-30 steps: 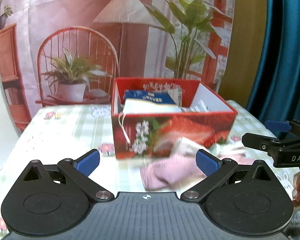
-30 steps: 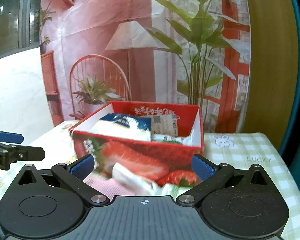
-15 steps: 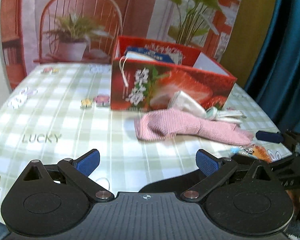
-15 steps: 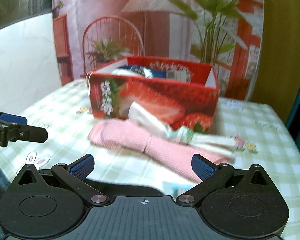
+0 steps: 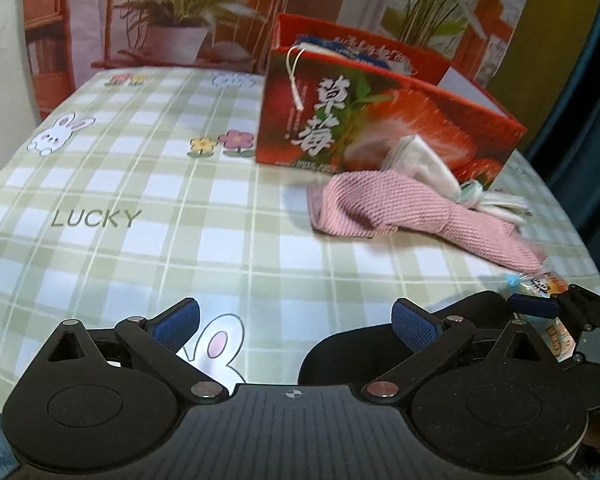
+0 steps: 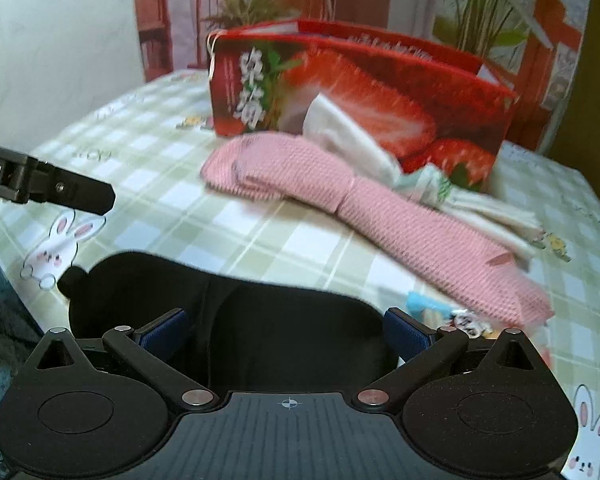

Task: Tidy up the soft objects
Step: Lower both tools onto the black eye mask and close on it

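A pink knitted cloth [image 5: 412, 212] [image 6: 372, 216] lies on the checked tablecloth in front of a red strawberry box [image 5: 380, 120] [image 6: 360, 92]. A white folded cloth [image 5: 424, 164] [image 6: 348, 136] leans on the box beside it. A black soft object [image 6: 260, 320] [image 5: 380, 344] lies at the near table edge, between the fingers of my open right gripper [image 6: 288, 332]. My left gripper [image 5: 296, 320] is open and empty above the table, left of the black object.
A small snack packet [image 5: 548, 284] [image 6: 464, 320] lies by the pink cloth's near end. The box holds a blue-and-white package [image 5: 340, 46]. The left gripper's finger [image 6: 60, 192] shows at the left of the right wrist view. The table's front edge is close.
Both grippers have dropped and tilted down towards the table. The black soft object has come into view between the right gripper's fingers. Both grippers stay open.
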The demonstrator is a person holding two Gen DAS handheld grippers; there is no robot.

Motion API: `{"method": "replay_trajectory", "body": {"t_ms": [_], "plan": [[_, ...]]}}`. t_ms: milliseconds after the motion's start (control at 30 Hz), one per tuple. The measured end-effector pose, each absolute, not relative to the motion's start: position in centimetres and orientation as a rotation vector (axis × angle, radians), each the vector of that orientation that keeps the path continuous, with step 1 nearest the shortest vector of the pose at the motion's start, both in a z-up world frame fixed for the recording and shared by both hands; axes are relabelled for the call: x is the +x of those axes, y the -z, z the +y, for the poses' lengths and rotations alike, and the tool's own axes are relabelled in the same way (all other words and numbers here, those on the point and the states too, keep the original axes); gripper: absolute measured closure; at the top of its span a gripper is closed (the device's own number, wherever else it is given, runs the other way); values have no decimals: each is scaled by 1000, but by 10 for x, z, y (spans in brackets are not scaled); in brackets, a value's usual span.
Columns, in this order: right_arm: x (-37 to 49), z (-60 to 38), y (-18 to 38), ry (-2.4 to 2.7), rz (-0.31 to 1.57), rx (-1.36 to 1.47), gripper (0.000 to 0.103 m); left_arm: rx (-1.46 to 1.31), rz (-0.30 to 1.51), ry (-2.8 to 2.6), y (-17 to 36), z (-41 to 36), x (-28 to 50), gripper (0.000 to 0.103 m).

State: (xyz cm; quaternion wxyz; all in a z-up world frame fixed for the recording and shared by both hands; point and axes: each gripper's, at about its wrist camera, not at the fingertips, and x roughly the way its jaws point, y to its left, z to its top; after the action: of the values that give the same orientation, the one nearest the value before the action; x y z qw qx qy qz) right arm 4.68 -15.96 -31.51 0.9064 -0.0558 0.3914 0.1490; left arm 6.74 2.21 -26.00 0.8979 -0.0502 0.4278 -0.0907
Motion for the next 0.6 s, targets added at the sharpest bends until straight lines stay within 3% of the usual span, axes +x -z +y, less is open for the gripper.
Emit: {"method": "replay_trajectory", "body": {"t_ms": [333,600], "plan": [[58,-142,330,-310,816,-211,1,-90,904,181,265,19,71,0],[81,-145,334,-263,814,-133,1,-83,881,178,268,18,73,0]]}}
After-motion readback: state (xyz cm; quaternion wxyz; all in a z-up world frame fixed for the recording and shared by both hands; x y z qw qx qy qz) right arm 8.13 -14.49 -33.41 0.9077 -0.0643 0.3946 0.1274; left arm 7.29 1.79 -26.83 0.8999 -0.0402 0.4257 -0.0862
